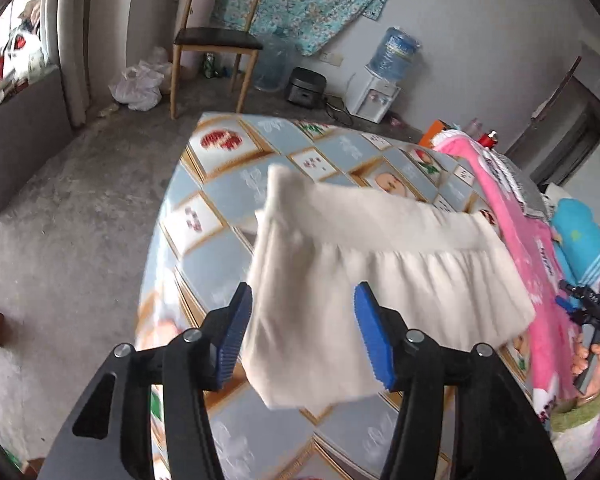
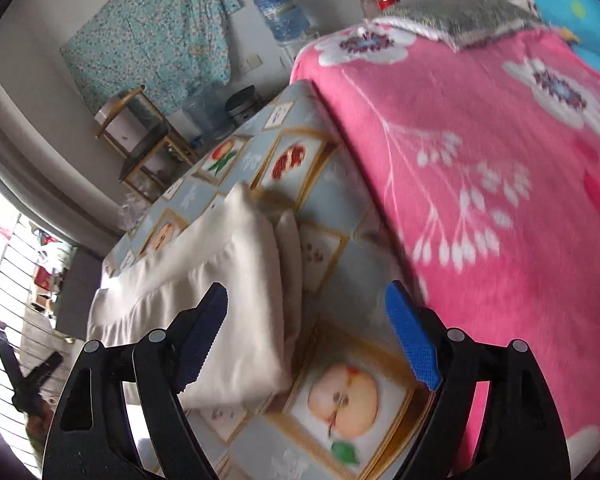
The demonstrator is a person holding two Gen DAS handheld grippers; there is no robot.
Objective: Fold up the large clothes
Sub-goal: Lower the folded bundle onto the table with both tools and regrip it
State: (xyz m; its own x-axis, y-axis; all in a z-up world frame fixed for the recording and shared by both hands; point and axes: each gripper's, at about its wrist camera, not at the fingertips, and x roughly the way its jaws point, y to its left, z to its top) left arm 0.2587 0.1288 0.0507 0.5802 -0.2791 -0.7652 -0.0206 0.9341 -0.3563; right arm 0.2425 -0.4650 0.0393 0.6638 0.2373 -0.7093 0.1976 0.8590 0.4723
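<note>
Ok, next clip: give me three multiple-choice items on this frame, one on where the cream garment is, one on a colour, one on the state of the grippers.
1. Where does the cream garment lie?
A. on the fruit-print tablecloth
B. on the wooden chair
C. on the floor

2. What colour is the flowered blanket beside it?
A. green
B. pink
C. grey

3. How do the left gripper and right gripper stand?
A. both shut on cloth
B. one shut
C. both open

Key: 1 A, it rests folded on the patterned cloth; 2 B, pink with white flowers; 3 C, a wide gap shows between each pair of blue pads.
</note>
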